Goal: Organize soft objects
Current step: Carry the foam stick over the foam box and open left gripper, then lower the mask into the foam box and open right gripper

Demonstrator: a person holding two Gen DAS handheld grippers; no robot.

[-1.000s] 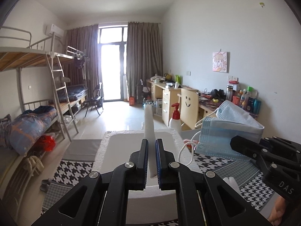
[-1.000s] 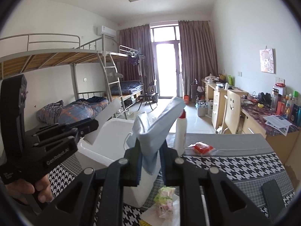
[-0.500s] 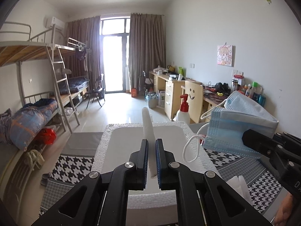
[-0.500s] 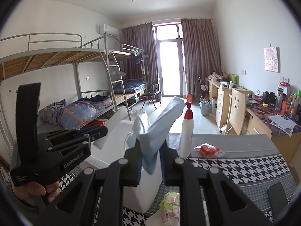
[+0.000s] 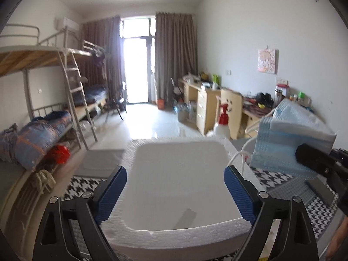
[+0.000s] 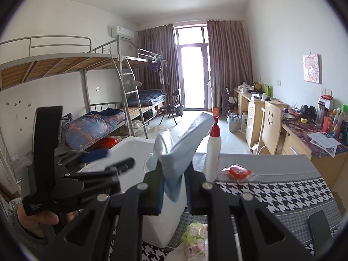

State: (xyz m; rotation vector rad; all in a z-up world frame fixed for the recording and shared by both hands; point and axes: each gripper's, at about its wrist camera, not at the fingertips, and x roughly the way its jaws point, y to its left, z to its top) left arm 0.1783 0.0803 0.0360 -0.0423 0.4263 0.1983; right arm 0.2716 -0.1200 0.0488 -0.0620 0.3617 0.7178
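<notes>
Stack of face masks (image 6: pixel 174 152), soft and light, is being pinched at its lower edge by right gripper (image 6: pixel 174 192) beside foam box (image 5: pixel 182 174); left gripper (image 5: pixel 175 193) jaws are opening, nothing between them.

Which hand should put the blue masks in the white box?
Probably right. Its fingers already pinch the blue masks beside the white foam box. The left gripper is opening over the box, holding nothing.

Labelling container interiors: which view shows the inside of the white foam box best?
Left wrist view: it looks straight down into the foam box, showing its basin and rim. The right wrist view shows only an outer corner and part of the opening, blocked by the stack of blue face masks.
</notes>
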